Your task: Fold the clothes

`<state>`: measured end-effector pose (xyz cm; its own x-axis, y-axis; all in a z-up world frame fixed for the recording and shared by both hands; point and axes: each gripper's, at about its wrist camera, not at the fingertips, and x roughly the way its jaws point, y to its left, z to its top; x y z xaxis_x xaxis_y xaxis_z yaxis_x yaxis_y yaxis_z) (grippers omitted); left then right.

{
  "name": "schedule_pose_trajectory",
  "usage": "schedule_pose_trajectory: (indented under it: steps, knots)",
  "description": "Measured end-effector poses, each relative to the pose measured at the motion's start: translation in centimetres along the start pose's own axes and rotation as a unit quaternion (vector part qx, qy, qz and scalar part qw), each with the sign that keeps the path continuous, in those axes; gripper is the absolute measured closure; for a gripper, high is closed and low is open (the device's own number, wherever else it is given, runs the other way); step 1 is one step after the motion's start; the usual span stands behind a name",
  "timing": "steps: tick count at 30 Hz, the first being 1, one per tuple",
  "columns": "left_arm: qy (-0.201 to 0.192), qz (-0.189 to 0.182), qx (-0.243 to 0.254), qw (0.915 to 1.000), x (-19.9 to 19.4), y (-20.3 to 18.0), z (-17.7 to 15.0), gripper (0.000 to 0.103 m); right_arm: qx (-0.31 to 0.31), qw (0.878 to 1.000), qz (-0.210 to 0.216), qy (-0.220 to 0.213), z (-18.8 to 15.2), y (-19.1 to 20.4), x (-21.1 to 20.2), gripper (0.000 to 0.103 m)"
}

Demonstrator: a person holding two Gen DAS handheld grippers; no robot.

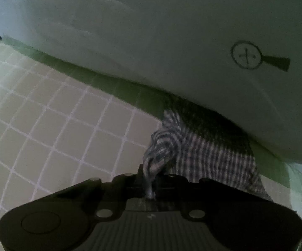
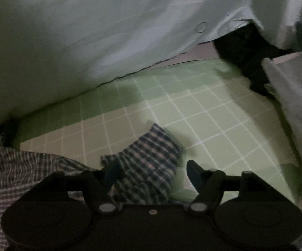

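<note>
A blue-and-white checked garment (image 1: 209, 156) lies on the green gridded mat (image 1: 56, 125). My left gripper (image 1: 150, 179) is shut on a bunched edge of it, and the cloth trails off to the right. In the right wrist view the same checked garment (image 2: 149, 167) has a corner lying between my right gripper's (image 2: 153, 173) spread fingers (image 2: 194, 174). That gripper is open and the cloth rests loose in the gap. More of the garment spreads to the lower left (image 2: 14, 167).
A large pale sheet or pillow (image 1: 172, 31) with a round printed mark (image 1: 246, 55) hangs over the far side of the mat; it also shows in the right wrist view (image 2: 88, 31). A dark object (image 2: 245, 52) and grey folded cloth (image 2: 293, 96) lie at right.
</note>
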<state>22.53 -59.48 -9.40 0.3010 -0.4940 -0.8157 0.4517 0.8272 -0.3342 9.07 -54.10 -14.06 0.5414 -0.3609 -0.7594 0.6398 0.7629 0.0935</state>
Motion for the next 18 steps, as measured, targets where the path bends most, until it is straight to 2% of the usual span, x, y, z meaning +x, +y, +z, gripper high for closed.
schedule_pose_trajectory:
  steps: [6,9,10,11,12,13,14,16,18]
  knots:
    - [-0.001,0.013,-0.013,0.9998,0.6,0.6,0.5,0.099,-0.03,0.999,0.018,-0.038,0.2,1.8,-1.6,0.027]
    - [0.0,0.012,-0.03,0.9995,0.8,0.9,0.6,0.099,-0.044,0.998,0.038,-0.036,-0.3,2.8,-1.6,0.026]
    - [0.001,0.01,-0.035,0.9993,0.8,1.0,0.7,0.099,-0.051,0.998,0.033,-0.028,-0.5,3.1,-1.3,0.029]
    - [0.002,0.009,-0.038,0.9992,0.9,1.2,0.8,0.099,-0.058,0.998,0.027,-0.02,-0.7,3.3,-0.9,0.032]
    - [0.003,0.009,-0.04,0.9992,1.0,1.3,0.8,0.099,-0.062,0.998,0.016,-0.009,-0.8,3.4,-0.4,0.052]
    - [0.004,0.01,-0.038,0.9992,1.0,1.4,0.8,0.099,-0.061,0.998,0.011,-0.004,-0.9,3.2,-0.1,0.079]
    - [0.005,0.01,-0.037,0.9993,1.1,1.5,0.8,0.099,-0.048,0.999,0.006,-0.011,-0.7,2.6,-0.4,0.09]
    - [0.006,0.012,-0.044,0.999,1.2,2.0,0.7,0.099,-0.022,0.999,-0.005,-0.025,-0.3,1.5,-0.8,0.096]
    - [0.005,0.01,-0.055,0.9985,1.3,2.5,0.6,0.099,-0.006,0.996,-0.045,-0.077,0.5,-0.2,-2.6,0.097]
